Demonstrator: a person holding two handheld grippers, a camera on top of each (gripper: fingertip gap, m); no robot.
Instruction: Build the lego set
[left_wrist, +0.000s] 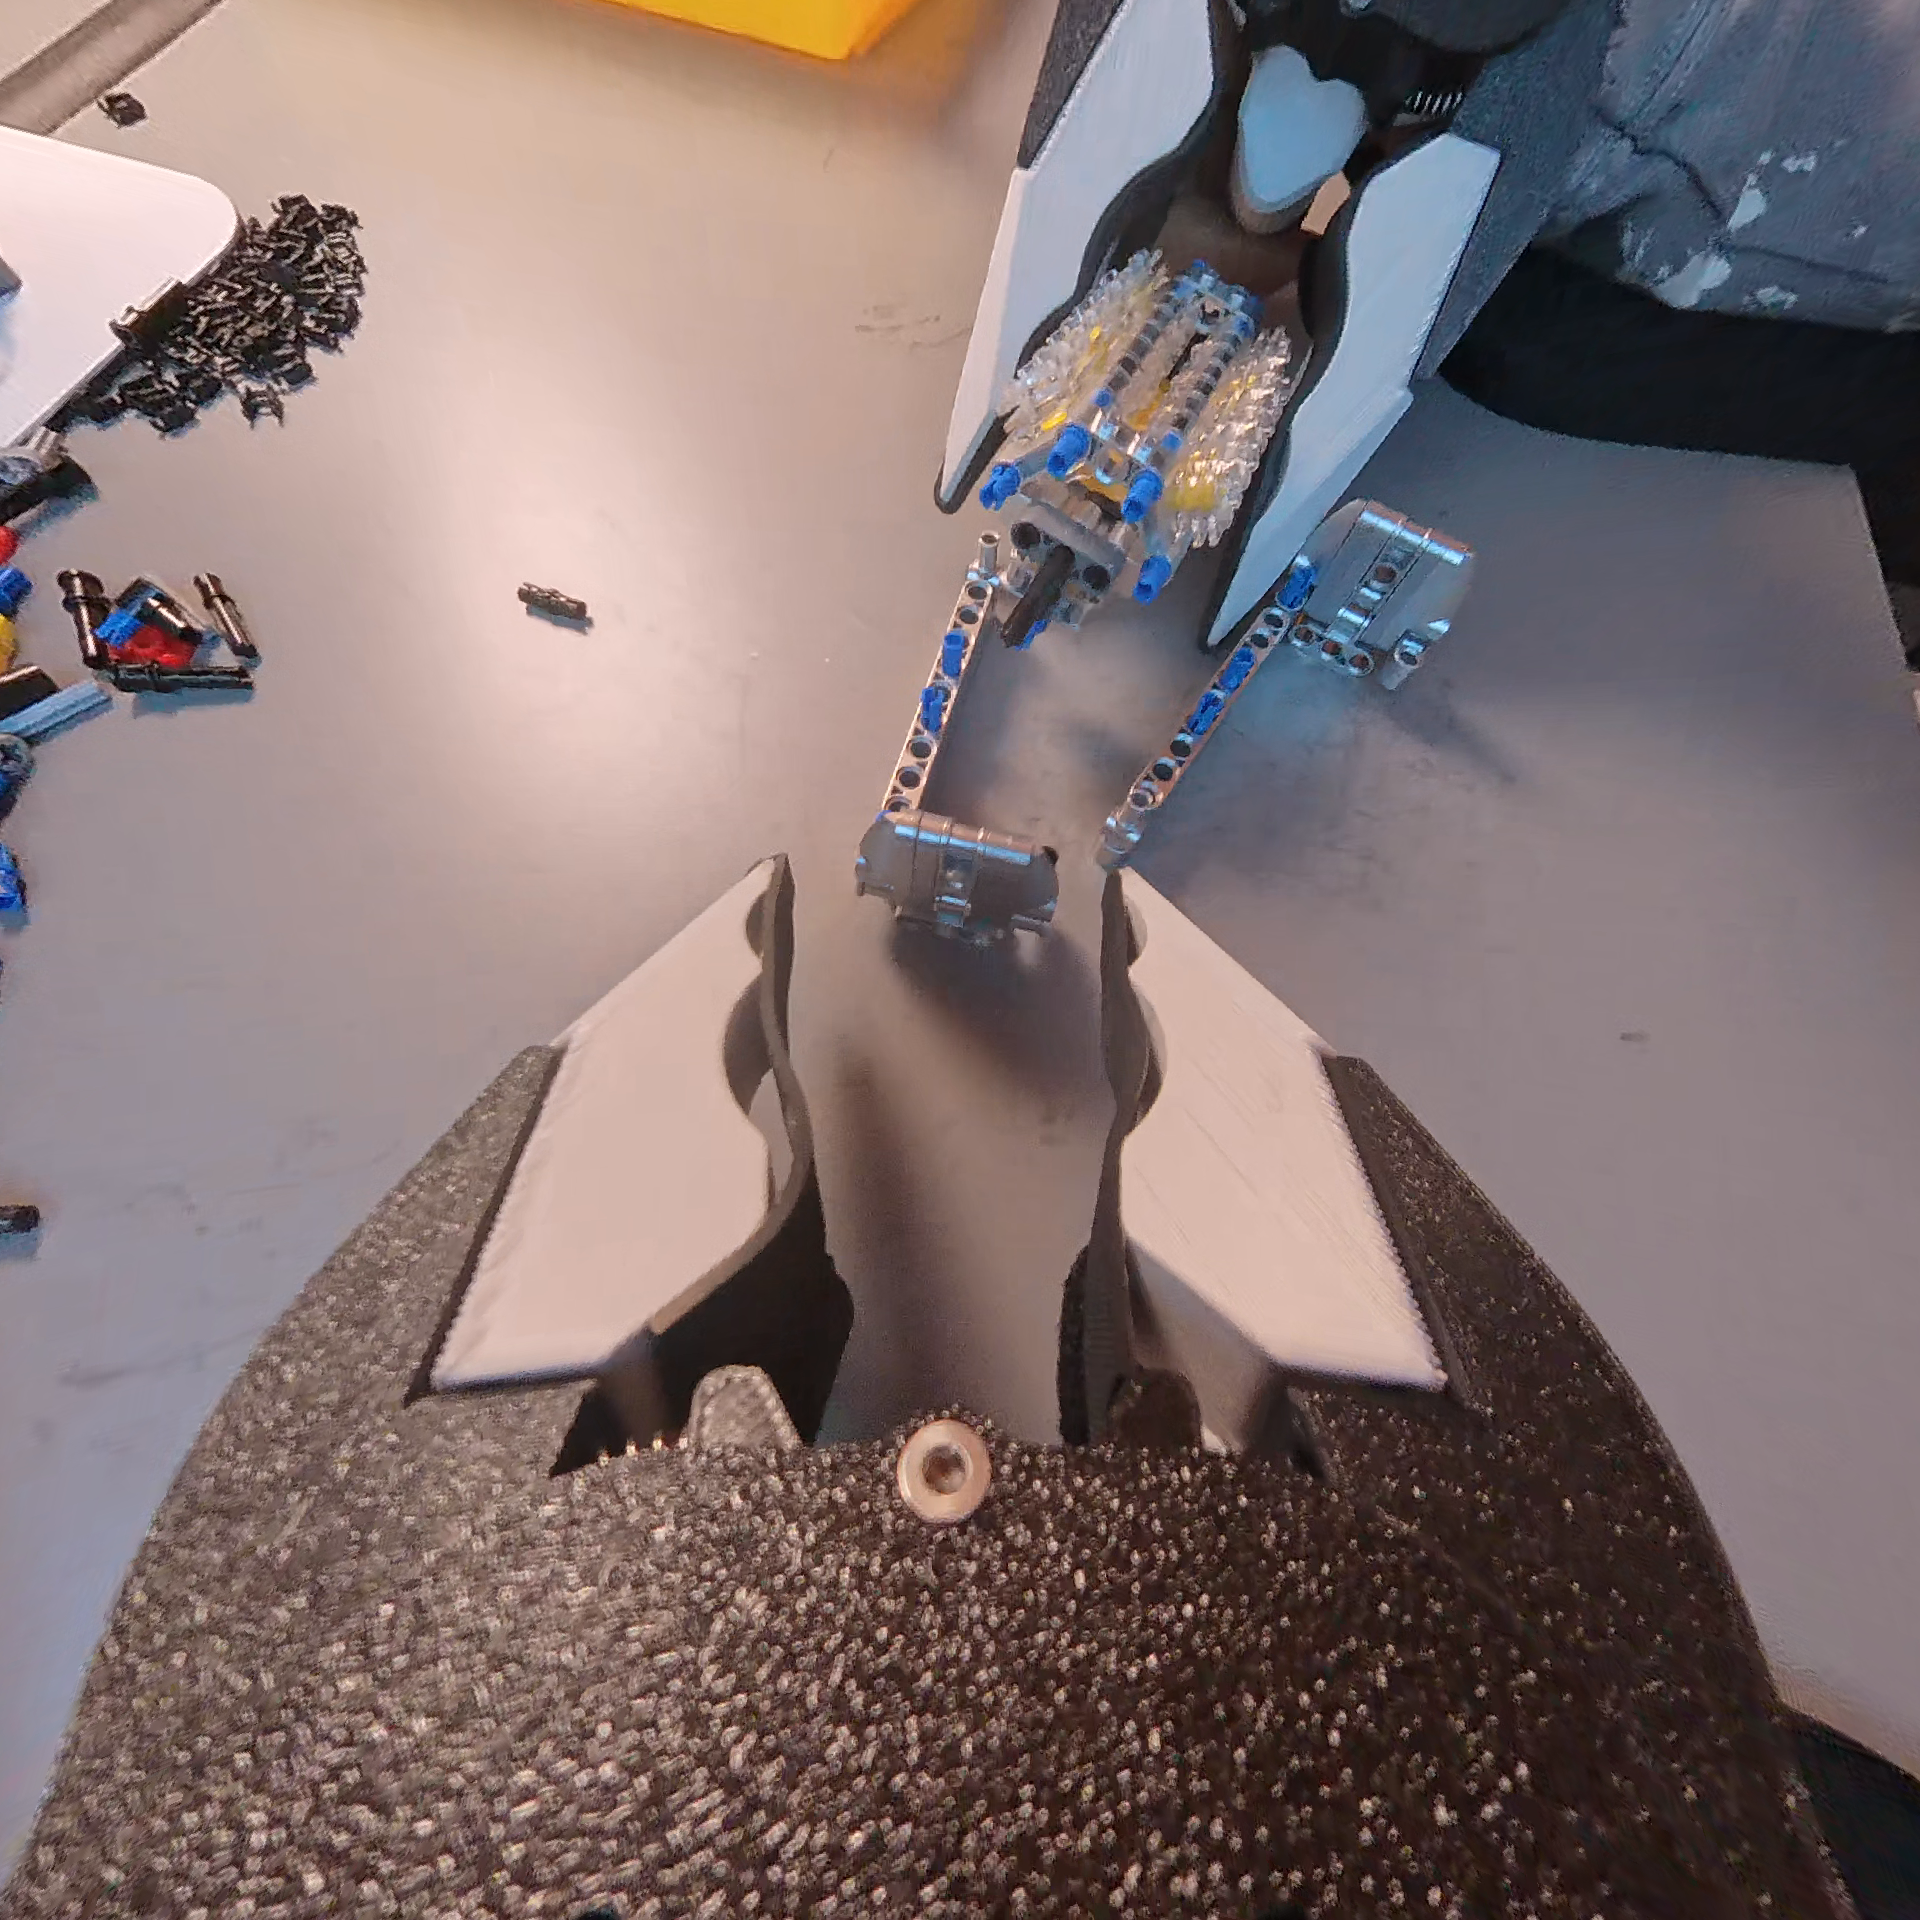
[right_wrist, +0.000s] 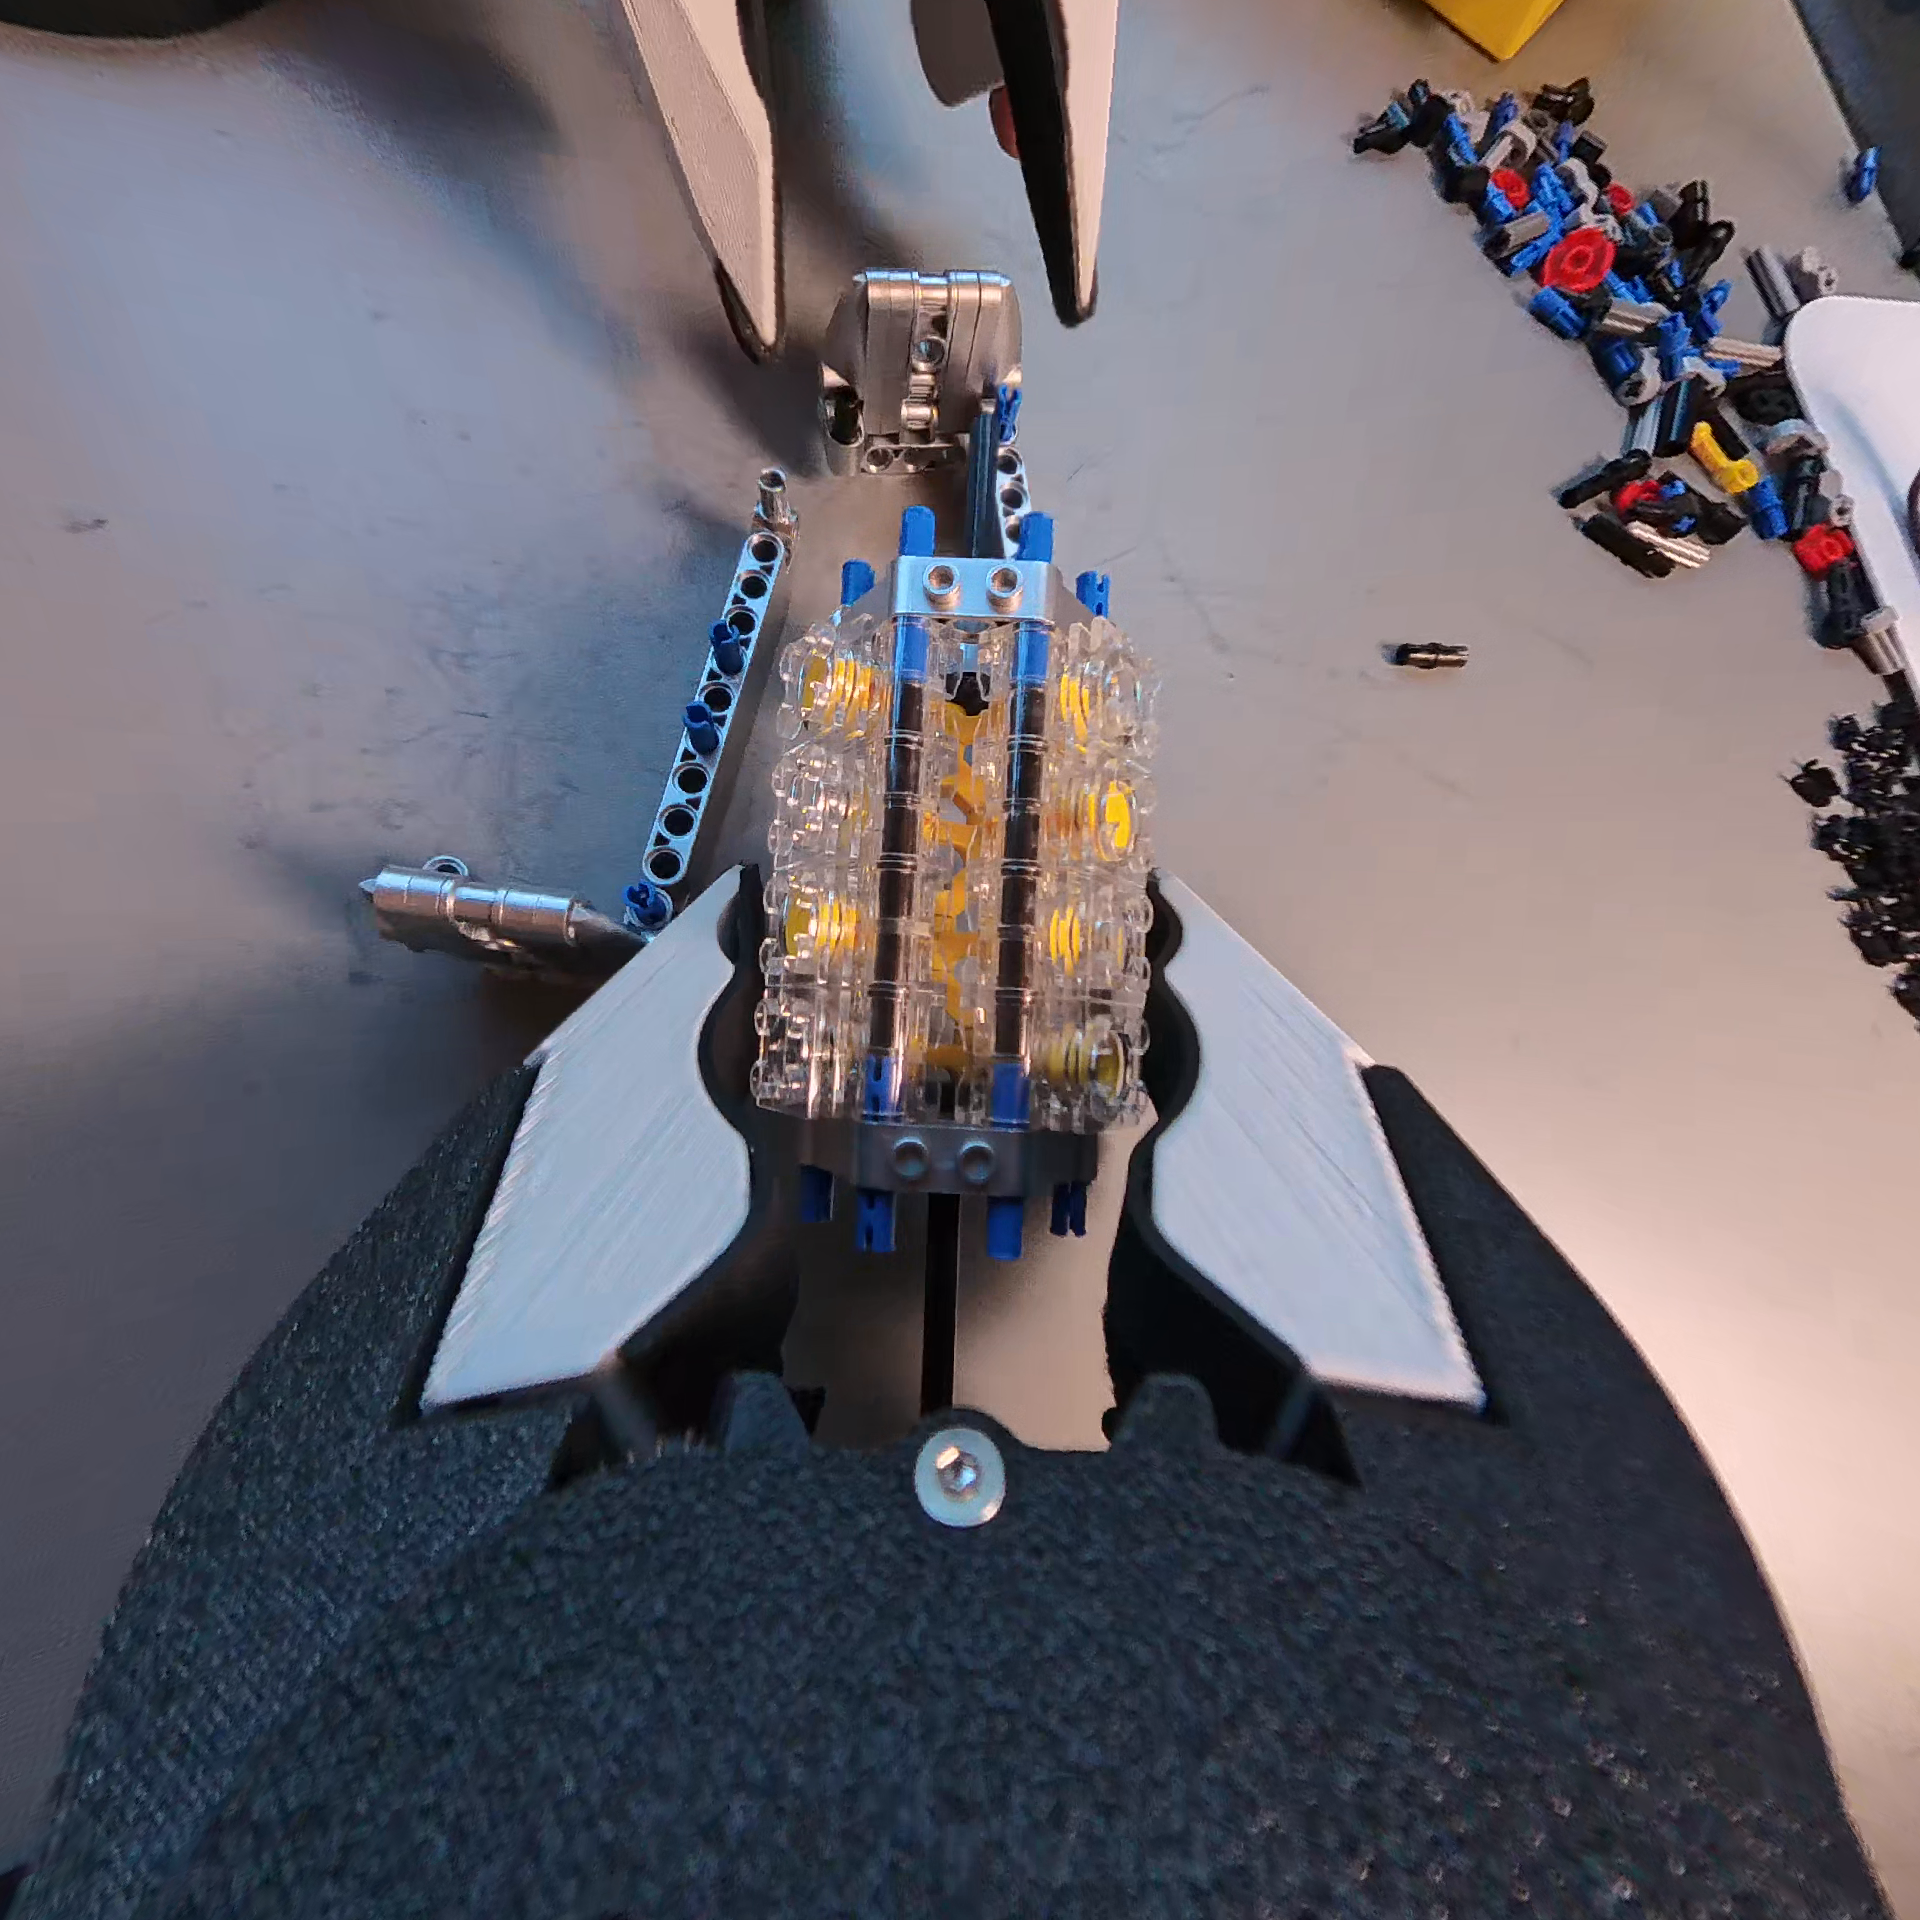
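My right gripper is shut on a clear and yellow engine-like brick assembly with blue pins and black axles, gripping its sides. It also shows in the left wrist view, holding the assembly over the grey table. Two grey hole-beams with blue pins lie on the table in front of the assembly. My left gripper is open, its fingertips either side of a silver block piece at the near end of the left beam, without touching it. The right wrist view shows that gripper above the block.
A second silver block lies by the right beam. A pile of black pins, a white tray, mixed coloured parts and a single black pin lie to the left. A yellow bin stands at the back. A person's sleeve is upper right. There is about 11 cm between the tips of the two grippers.
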